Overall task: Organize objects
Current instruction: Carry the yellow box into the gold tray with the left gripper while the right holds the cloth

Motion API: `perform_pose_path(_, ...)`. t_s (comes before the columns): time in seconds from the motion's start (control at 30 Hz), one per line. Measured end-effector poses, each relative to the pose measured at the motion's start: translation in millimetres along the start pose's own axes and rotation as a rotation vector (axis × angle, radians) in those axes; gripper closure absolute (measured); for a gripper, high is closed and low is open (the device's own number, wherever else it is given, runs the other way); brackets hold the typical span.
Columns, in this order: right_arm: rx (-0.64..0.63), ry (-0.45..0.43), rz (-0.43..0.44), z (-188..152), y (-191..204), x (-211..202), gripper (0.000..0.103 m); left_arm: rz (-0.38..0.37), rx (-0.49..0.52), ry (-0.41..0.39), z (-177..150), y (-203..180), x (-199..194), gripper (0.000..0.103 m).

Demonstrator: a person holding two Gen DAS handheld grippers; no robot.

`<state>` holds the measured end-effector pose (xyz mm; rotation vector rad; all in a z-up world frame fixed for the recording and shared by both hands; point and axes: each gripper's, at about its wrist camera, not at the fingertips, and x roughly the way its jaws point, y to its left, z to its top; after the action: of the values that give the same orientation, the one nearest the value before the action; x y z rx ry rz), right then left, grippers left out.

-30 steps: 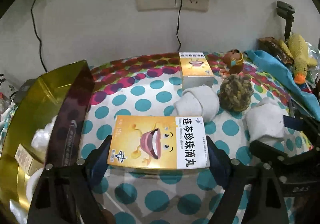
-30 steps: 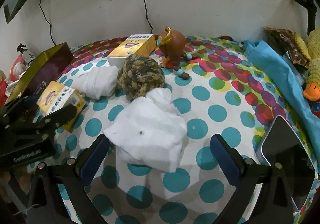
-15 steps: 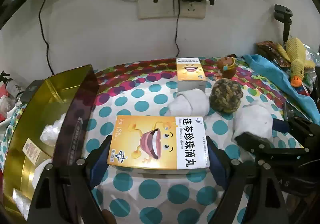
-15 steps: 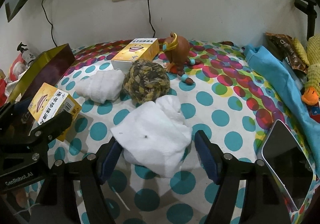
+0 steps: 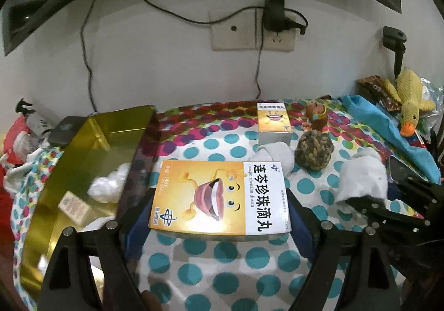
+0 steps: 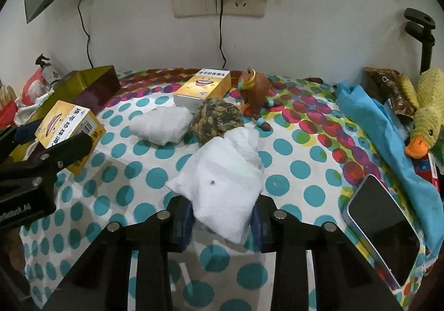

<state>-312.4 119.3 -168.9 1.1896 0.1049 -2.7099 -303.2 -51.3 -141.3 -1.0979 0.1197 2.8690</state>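
The left gripper (image 5: 219, 223) is clamping the orange box (image 5: 219, 196) at centre frame, lifted beside the gold tin (image 5: 91, 144) at left. The right gripper (image 6: 220, 223) is closing on the white cloth (image 6: 222, 186) (lower centre). Carrying each level over the tin's rim before releasing seems wise.

- Orange medicine box (image 5: 219, 197), face up, gripped at both ends, lifted beside the gold tin (image 5: 83, 161).
- White cloth (image 6: 224, 189), crumpled, pinched above the dotted bench (image 6: 291, 150).
- Gold tin holds a white wad and small box.
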Motion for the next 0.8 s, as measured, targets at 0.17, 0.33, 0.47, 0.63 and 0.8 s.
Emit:
perform_pose_path(0.17, -0.017, -0.035, 0.000, -10.0, 9.8, -8.7, 0.072, 0.057, -0.047, -0.034, -8.7, 20.4, -32.0, 0.015)
perform_pose_path(0.33, -0.030, -0.135, 0.019, -12.1, 14.3, -12.4, 0.072, 0.135, -0.086, -0.084, -15.5, 61.4, -73.8, 0.015)
perform_pose_path(0.47, -0.006, -0.168, 0.009, -11.4, 11.4, -17.4, 0.072, 0.198, -0.171, -0.085, -17.0, 106.9, -91.6, 0.015)
perform_pose_path(0.63, -0.059, -0.177, -0.002, -10.9, 22.2, -18.6, 0.071, 0.282, -0.202, -0.033, -25.4, 139.2, -86.3, 0.015)
perform_pose_path(0.8, -0.065, -0.184, -0.006, -11.2, 23.6, -20.3, 0.071, 0.336, -0.190, 0.024, -42.7, 147.9, -71.2, 0.015)
